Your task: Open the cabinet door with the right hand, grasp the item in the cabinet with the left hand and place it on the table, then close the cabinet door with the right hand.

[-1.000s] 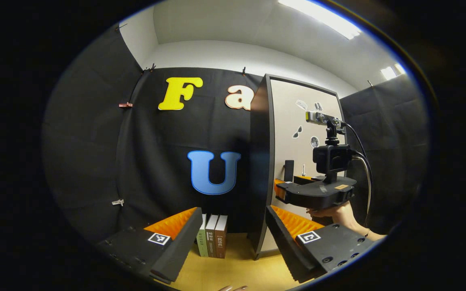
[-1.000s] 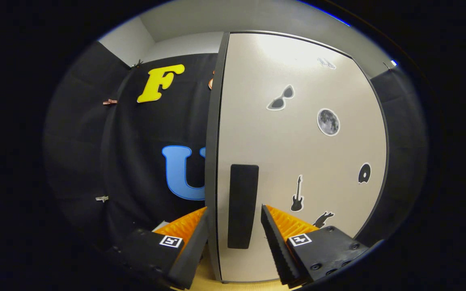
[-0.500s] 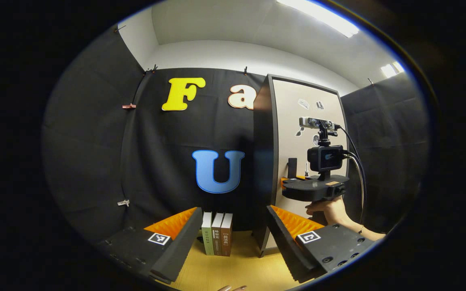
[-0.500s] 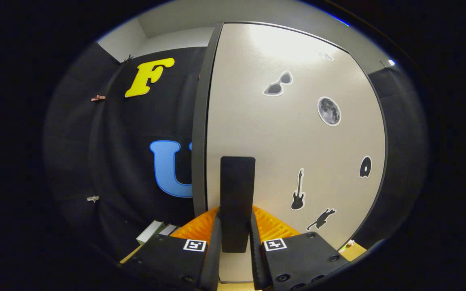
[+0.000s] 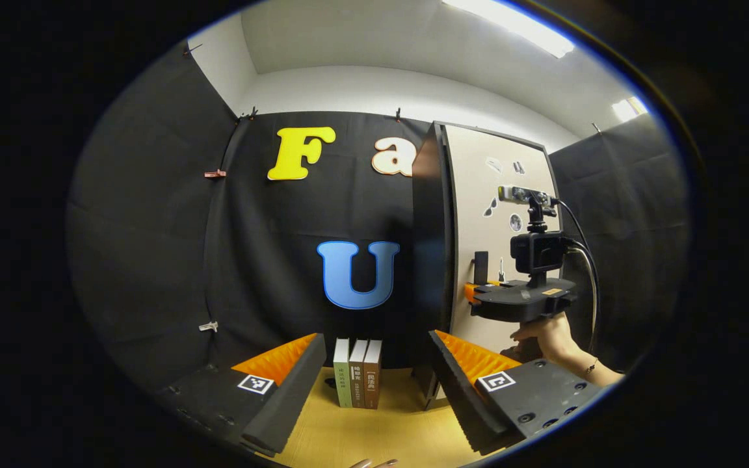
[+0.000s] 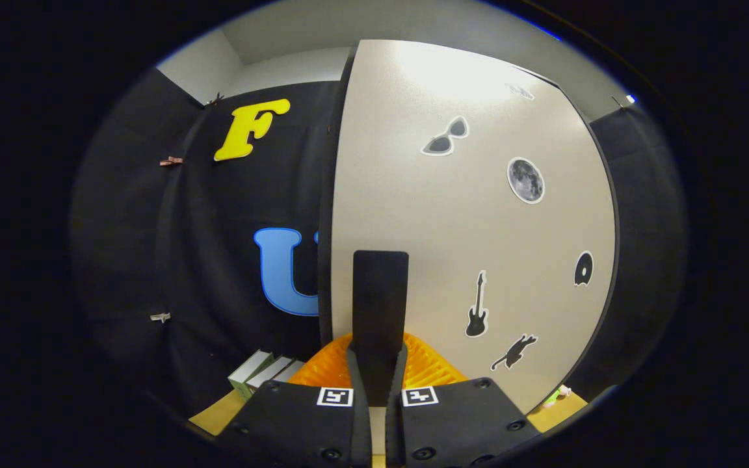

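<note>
The cabinet door (image 6: 478,214) is standing closed or barely cracked, with its dark upright handle (image 6: 380,305) near its left edge, low down. The right tongs (image 6: 378,383) are clamping that handle from both sides, fingers pressed together on its lower part. In the left gripper view the same tongs (image 5: 478,292) are showing at the handle (image 5: 480,266), with a hand (image 5: 547,335) holding them from below.

The item to be fetched is presumably behind the door; it is not yet visible.

The step in hand is opening the door. To do it well, the grip should stay firm and square on the handle while the pull follows the door's arc toward the person, swinging round the hinge on the far side from the handle, rather than tugging straight back, which could slip the fingers off or drag the cabinet (image 5: 430,247) along the desk (image 5: 374,435).

The left tongs (image 5: 374,383) are hanging wide open, well left of the handle, above the desk and pointing at three books (image 5: 357,370) standing just left of the cabinet. They should wait clear of the door's sweep until the opening is wide.
</note>
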Demonstrator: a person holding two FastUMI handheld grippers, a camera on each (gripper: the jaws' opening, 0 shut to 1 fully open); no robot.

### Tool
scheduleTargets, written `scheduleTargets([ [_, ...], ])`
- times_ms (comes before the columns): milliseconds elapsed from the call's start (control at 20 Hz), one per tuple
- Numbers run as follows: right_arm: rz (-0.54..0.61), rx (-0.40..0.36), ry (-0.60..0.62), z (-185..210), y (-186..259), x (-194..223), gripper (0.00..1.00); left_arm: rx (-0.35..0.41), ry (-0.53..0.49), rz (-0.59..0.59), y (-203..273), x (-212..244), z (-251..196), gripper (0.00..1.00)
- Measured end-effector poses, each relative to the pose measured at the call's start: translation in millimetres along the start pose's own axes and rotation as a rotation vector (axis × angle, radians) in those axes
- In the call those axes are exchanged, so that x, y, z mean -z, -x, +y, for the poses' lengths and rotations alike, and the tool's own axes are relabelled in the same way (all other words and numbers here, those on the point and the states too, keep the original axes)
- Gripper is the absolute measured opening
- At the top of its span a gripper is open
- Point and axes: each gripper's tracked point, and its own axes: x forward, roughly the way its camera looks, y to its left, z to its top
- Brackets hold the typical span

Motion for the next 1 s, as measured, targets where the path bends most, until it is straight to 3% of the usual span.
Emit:
scheduleTargets([
  [350,0.008,-0.086,0.028,2.7,40.7,-5.6,0.12,0.056,-0.008,-0.018,14.6,-5.1,-27.5,0.98],
  [1000,0.006,-0.133,0.049,-52.1,129.7,-7.6,0.12,0.203,0.006,-0.034,26.2,-8.3,-96.6,0.98],
])
